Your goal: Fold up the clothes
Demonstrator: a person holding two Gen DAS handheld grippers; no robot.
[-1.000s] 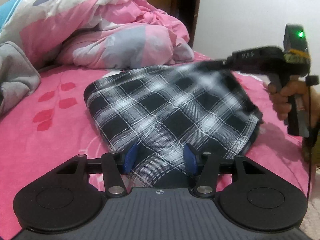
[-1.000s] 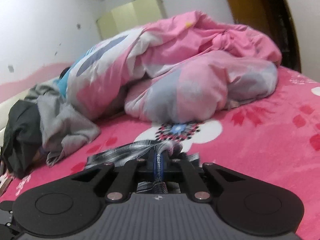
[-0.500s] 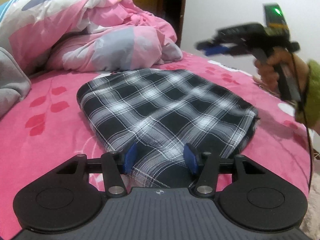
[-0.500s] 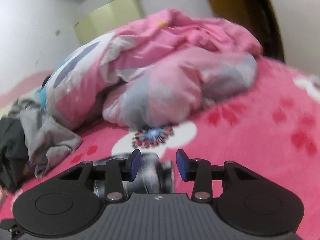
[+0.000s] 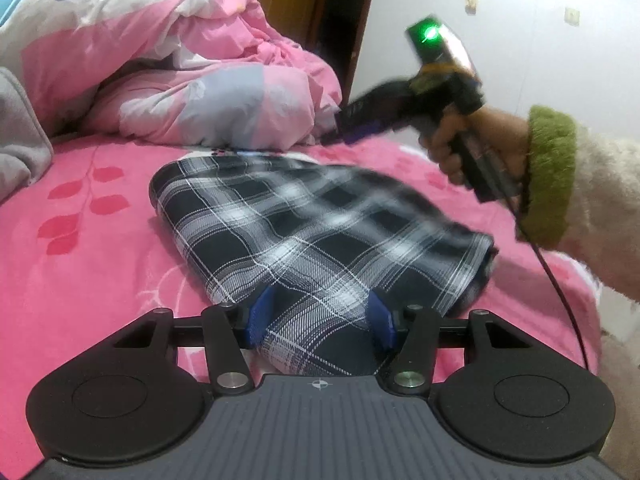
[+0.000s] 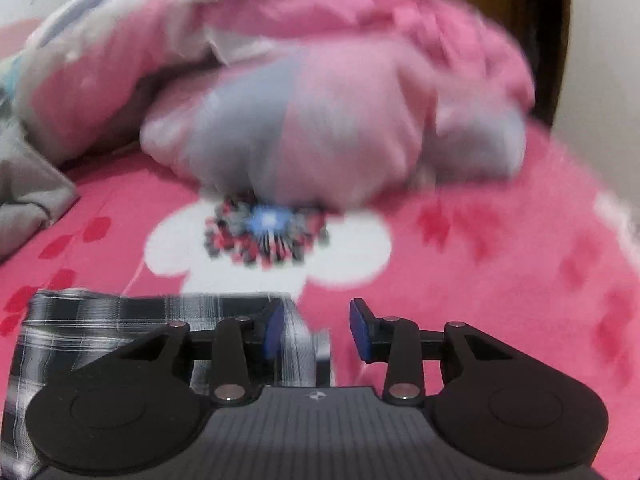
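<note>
- The plaid garment (image 5: 304, 232), black and white check, lies folded into a compact block on the pink floral bedspread (image 5: 92, 280), its near edge reaching right up to the left gripper.
- The left gripper (image 5: 320, 318) has its blue-padded fingers (image 5: 260, 316) spread wide, one on either side of the near edge of the cloth; the pads stand apart from each other with cloth between them, and nothing is pinched.
- The right gripper (image 5: 340, 136) is held above the far right corner of the fold, gripped by a hand (image 5: 460, 148) in a cream sleeve with a green cuff (image 5: 548, 176) (a green light glows on top of the device). It is blurred in the left wrist view.
- In the right wrist view the right gripper (image 6: 316, 330) shows its fingers parted, empty; the plaid garment (image 6: 120, 320) sits low and to the left, partly behind the left finger.
- A rumpled pink and grey duvet (image 5: 180, 68) is heaped at the back of the bed, well apart from the fold.
- A grey cloth (image 5: 20, 136) lies at the left edge.
- A white flower print (image 6: 272, 248) on the bedspread lies just beyond the garment.
</note>
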